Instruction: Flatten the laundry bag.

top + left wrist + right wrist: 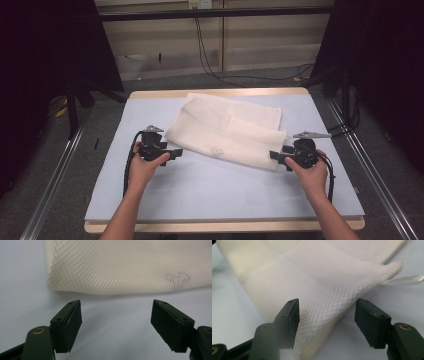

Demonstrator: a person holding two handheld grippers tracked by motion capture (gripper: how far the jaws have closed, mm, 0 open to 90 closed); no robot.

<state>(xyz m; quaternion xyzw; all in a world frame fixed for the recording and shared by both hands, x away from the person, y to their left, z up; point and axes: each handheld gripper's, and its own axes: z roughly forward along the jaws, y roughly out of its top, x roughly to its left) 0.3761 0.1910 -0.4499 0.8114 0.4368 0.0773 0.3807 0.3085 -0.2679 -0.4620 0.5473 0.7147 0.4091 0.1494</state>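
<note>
Folded cream mesh cloth (227, 130) lies across the middle of the pale blue worktop (210, 192), long axis running from far left to near right; a small dark mark (178, 277) on its weave, seen in the left gripper view, is too blurred to read as writing. Left gripper (175, 153) sits just off the cloth's left edge, jaws apart with bare worktop between them. Right gripper (272, 155) is at the cloth's near right corner, jaws apart, that corner lying between them without the pads pressing it.
</note>
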